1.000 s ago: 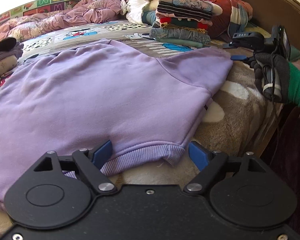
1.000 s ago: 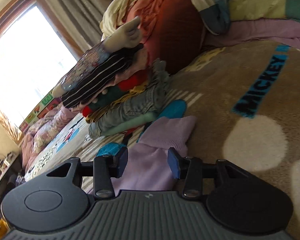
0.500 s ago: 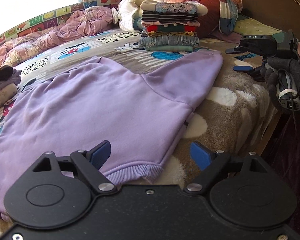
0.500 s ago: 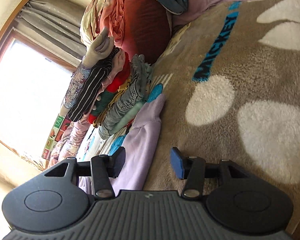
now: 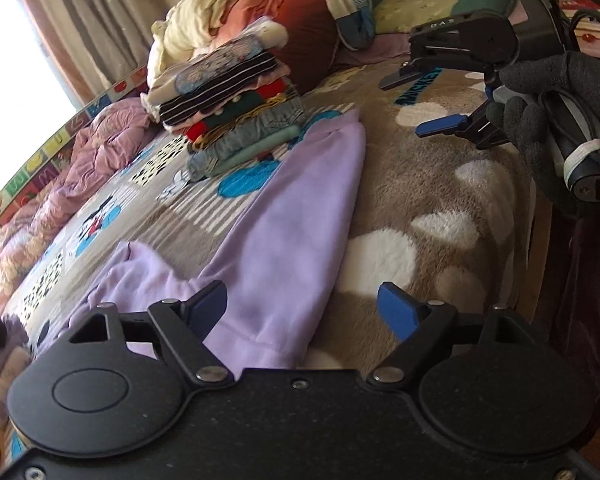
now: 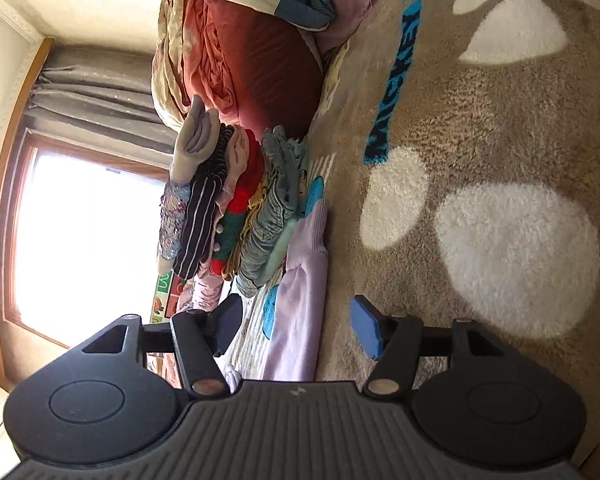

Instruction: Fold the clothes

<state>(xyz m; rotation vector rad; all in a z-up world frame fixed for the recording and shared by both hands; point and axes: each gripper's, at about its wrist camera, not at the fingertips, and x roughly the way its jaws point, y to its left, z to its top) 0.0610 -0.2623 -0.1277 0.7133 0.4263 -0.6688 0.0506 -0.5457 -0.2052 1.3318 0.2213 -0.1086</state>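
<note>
While both jaws gape, left gripper (image 5: 302, 306) over purple sweatshirt (image 5: 295, 216) — hem hidden, right gripper (image 6: 295, 326) grasping nothing.

Lilac sweatshirt (image 5: 300, 216) on brown blanket (image 5: 432, 196) (white blotches, blue lettering).

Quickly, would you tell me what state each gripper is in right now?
Left gripper: open, holding nothing, above the purple sweatshirt.
Right gripper: open, holding nothing.

We list one lilac fleece sweatshirt (image 5: 300, 216), spread flat on the brown spotted plush blanket (image 5: 432, 200), sleeve cuff beside a tall stack of folded clothes (image 5: 235, 108).
</note>
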